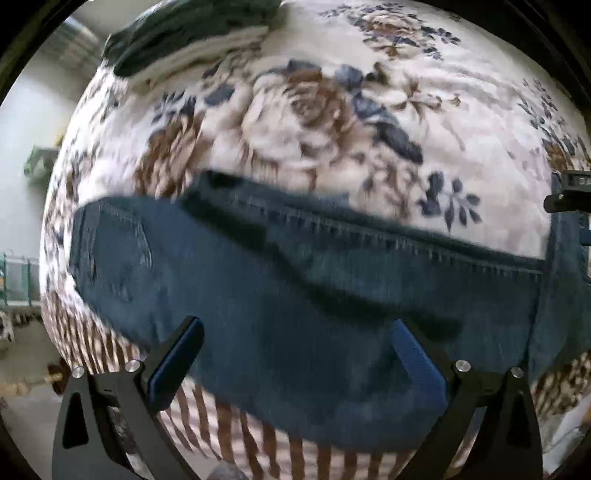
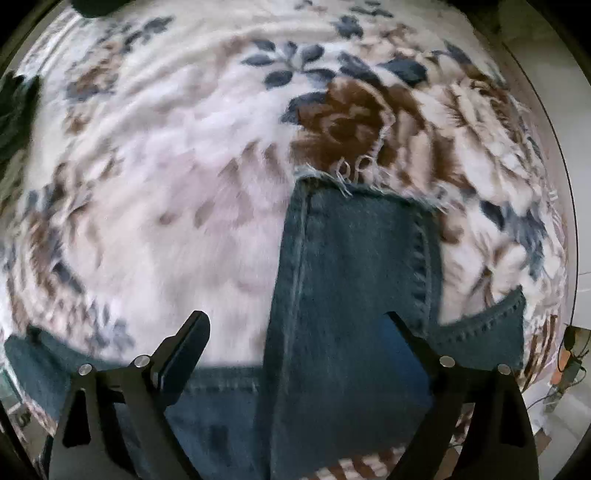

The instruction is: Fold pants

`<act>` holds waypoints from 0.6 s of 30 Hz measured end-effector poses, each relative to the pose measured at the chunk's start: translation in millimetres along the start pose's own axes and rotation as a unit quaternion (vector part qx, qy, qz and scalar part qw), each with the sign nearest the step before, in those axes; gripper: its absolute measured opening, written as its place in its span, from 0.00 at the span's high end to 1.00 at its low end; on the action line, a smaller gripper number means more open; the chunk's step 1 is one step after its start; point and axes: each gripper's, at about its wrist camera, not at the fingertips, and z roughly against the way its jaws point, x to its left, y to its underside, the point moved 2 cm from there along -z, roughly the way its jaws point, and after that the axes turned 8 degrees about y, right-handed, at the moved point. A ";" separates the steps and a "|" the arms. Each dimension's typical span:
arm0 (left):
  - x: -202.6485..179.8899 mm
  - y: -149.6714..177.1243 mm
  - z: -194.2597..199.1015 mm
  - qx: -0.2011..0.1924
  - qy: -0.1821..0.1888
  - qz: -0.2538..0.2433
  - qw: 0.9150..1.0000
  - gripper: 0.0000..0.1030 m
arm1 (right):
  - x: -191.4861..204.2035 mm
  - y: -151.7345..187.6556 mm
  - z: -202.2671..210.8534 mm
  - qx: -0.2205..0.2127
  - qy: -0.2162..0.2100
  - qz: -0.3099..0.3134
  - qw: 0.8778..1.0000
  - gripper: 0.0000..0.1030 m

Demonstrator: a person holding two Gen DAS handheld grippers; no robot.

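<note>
Dark blue jeans (image 1: 295,314) lie folded lengthwise on a floral blanket (image 1: 332,110), running left to right across the left wrist view, pocket end at the left. My left gripper (image 1: 295,339) hangs above them with its jaws wide apart and nothing between the pads. In the right wrist view a leg of the jeans (image 2: 354,277) is folded over and ends in a frayed hem (image 2: 351,177). My right gripper (image 2: 295,332) stands open over that leg, pads clear of the cloth. The other gripper's black body (image 1: 569,195) shows at the right edge of the left wrist view.
A pile of dark folded clothes (image 1: 184,33) sits at the blanket's far left corner. The blanket's striped border (image 1: 240,435) hangs at the near edge. Floor and cables (image 2: 565,369) show past the right side.
</note>
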 end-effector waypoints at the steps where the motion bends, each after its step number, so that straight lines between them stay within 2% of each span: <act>1: -1.3 -4.4 -1.5 0.000 0.003 0.000 1.000 0.00 | 1.9 -3.2 -5.3 0.008 0.004 -0.002 1.000 0.14; 2: -1.7 -7.8 -2.2 0.001 0.006 0.003 1.000 0.00 | 4.0 -5.1 -8.3 0.012 0.010 0.003 1.000 0.17; 3: -2.7 -9.8 -3.3 0.001 0.007 0.002 1.000 0.00 | 5.6 -4.6 -11.0 0.013 0.022 0.015 1.000 0.26; 4: -5.4 -10.4 -3.3 0.003 0.007 0.000 1.000 0.00 | 6.1 -2.6 -13.0 0.010 0.038 0.029 0.999 0.41; 5: -7.7 -12.2 -4.0 0.007 0.008 -0.001 1.000 0.00 | 5.7 -0.3 -13.9 0.006 0.051 0.039 0.998 0.51; 6: -9.4 -13.1 -4.1 0.010 0.010 -0.001 1.000 0.00 | 3.9 4.1 -13.7 -0.003 0.061 0.052 0.997 0.67; 9: -13.1 -12.9 -1.9 0.015 0.021 0.003 1.000 0.00 | -9.4 23.0 -2.6 -0.033 0.035 0.046 0.998 0.93; 13: -17.3 -10.1 6.5 0.014 0.040 0.012 0.999 0.00 | -49.7 48.3 39.7 -0.087 -0.013 0.004 0.996 0.94; 15: -17.6 -8.6 12.3 0.007 0.053 0.020 0.998 0.00 | -82.5 62.7 74.4 -0.131 -0.056 -0.034 0.989 0.94; 18: -18.3 -7.1 19.9 0.001 0.067 0.033 0.997 0.00 | -132.5 72.0 121.3 -0.184 -0.093 -0.088 0.974 0.94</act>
